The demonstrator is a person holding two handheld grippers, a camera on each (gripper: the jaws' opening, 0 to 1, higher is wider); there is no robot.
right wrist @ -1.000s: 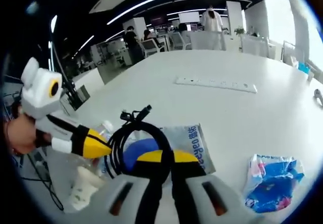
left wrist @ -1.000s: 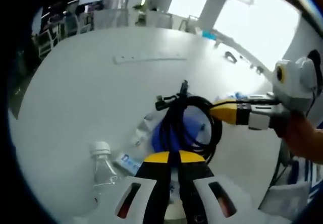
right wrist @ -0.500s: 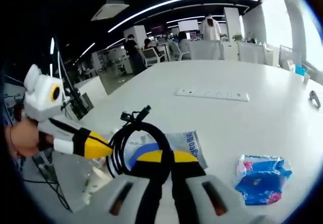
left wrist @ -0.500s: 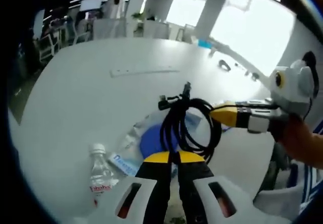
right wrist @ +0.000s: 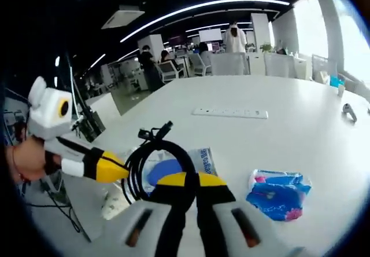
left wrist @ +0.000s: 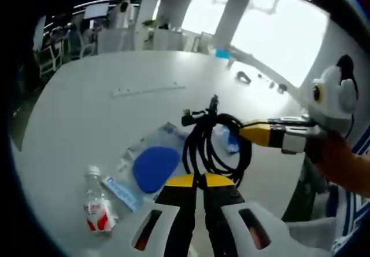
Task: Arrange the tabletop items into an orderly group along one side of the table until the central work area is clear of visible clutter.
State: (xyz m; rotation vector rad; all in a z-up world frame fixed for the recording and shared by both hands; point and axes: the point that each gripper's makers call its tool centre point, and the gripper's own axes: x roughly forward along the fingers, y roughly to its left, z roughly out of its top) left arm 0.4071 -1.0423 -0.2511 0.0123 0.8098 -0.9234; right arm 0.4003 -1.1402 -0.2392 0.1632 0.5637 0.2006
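A coiled black cable [left wrist: 215, 144] hangs in the air above the white table [left wrist: 75, 118]. My left gripper [left wrist: 199, 179] is shut on the coil's bottom, and my right gripper [left wrist: 244, 131] comes in from the right, pinching the coil's side. In the right gripper view the same cable [right wrist: 151, 155] rises from my shut right gripper [right wrist: 188, 179], with the left gripper [right wrist: 122, 169] at its left edge. Below lie a clear bag with a blue disc [left wrist: 153, 167], a small water bottle [left wrist: 95, 202] and a blue snack packet [right wrist: 277, 190].
A white power strip [right wrist: 230, 113] lies farther out on the table, and a small dark object [right wrist: 348, 111] sits near the far right edge. Chairs and people stand beyond the table. A person's hand holds each gripper.
Both grippers have risen with the cable held between them; the bag, bottle and packet now look smaller and farther below. The grip on the cable is unchanged.
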